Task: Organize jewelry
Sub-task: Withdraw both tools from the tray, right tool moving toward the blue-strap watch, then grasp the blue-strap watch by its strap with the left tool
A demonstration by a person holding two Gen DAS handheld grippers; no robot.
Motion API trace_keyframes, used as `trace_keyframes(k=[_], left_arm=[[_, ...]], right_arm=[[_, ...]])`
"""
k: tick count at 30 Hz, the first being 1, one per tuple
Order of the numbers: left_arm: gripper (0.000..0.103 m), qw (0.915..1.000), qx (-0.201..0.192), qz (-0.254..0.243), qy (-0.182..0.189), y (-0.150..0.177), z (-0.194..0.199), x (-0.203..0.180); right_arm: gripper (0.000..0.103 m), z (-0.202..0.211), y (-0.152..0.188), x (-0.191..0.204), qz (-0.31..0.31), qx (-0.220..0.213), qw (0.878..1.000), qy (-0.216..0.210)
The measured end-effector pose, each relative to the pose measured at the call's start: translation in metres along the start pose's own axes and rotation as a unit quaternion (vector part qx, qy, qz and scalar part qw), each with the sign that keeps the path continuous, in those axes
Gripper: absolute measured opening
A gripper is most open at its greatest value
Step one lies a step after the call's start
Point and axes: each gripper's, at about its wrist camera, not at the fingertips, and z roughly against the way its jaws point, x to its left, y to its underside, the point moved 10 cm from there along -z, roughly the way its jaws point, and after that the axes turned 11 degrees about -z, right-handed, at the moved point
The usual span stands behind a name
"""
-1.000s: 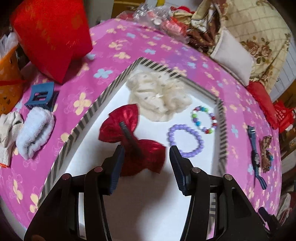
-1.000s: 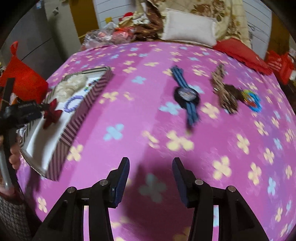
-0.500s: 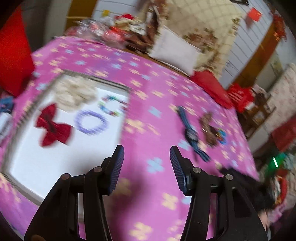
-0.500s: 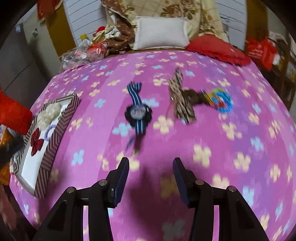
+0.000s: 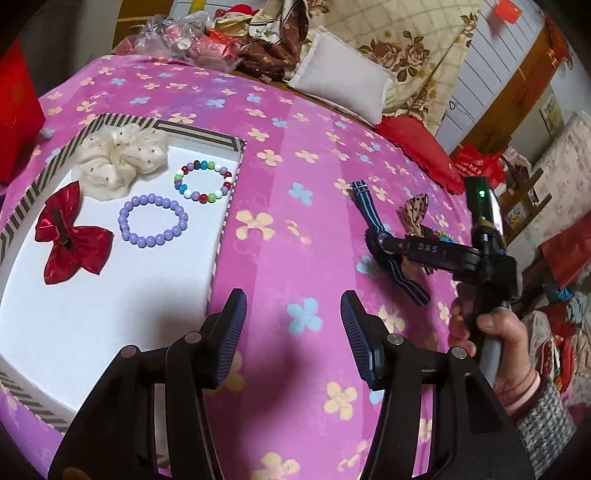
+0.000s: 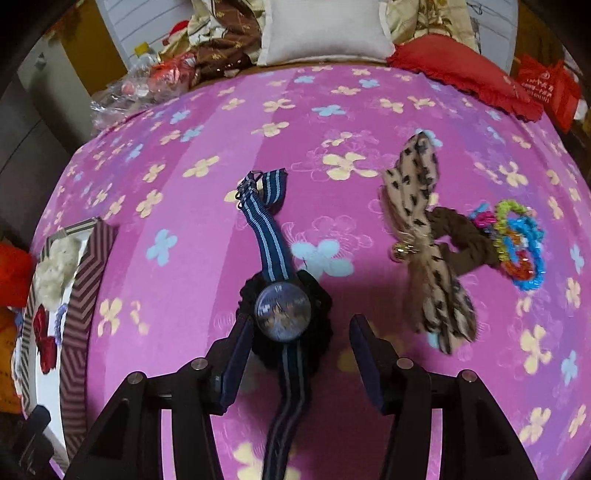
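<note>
A striped-rim white tray (image 5: 218,236) holds a red bow (image 5: 70,236), a cream scrunchie (image 5: 122,155), a purple bead bracelet (image 5: 153,221) and a multicolour bead bracelet (image 5: 203,181). A blue striped watch (image 6: 282,310) lies on a black scrunchie (image 6: 317,295) on the pink cloth. My right gripper (image 6: 301,358) is open, its jaws on either side of the watch face; it also shows in the left wrist view (image 5: 384,243). My left gripper (image 5: 293,332) is open and empty above the cloth, right of the tray.
A leopard-print bow on a brown band (image 6: 428,236) and several coloured hair ties (image 6: 517,243) lie right of the watch. A white pillow (image 6: 325,29), a red cushion (image 6: 461,70) and a plastic bag (image 6: 136,88) line the far edge.
My left gripper has drawn back from the tray and swung right, leaving the red bow in the tray. My right gripper has moved forward until its open jaws stand around the watch.
</note>
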Motion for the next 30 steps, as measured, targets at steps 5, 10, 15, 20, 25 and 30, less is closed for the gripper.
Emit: trace_keyframes(k=[5, 10, 15, 20, 25, 30], left_arm=[[0.053, 1.0000, 0.003, -0.001, 0.001, 0.000, -0.001, 0.002], [0.053, 1.0000, 0.002, 0.002, -0.002, 0.000, 0.001, 0.003], [0.053, 1.0000, -0.001, -0.010, -0.002, 0.000, 0.003, -0.005], [0.053, 0.9997, -0.002, -0.024, 0.007, 0.003, 0.004, -0.020], [0.053, 0.9997, 0.010, -0.022, 0.000, -0.006, -0.006, -0.034], [0.061, 0.9987, 0.030, -0.041, -0.004, -0.044, -0.043, -0.064]], right_arm=[[0.031, -0.005, 0.010, 0.003, 0.005, 0.016, 1.000, -0.014], [0.011, 0.014, 0.053, -0.008, 0.001, 0.039, 0.999, -0.025], [0.011, 0.043, 0.114, -0.017, 0.017, 0.056, 0.997, -0.052], [0.014, 0.067, 0.157, -0.032, 0.026, 0.048, 0.996, -0.074], [0.053, 0.094, 0.154, -0.053, 0.027, -0.023, 0.997, -0.075], [0.053, 0.112, 0.134, -0.075, 0.027, -0.079, 0.993, -0.082]])
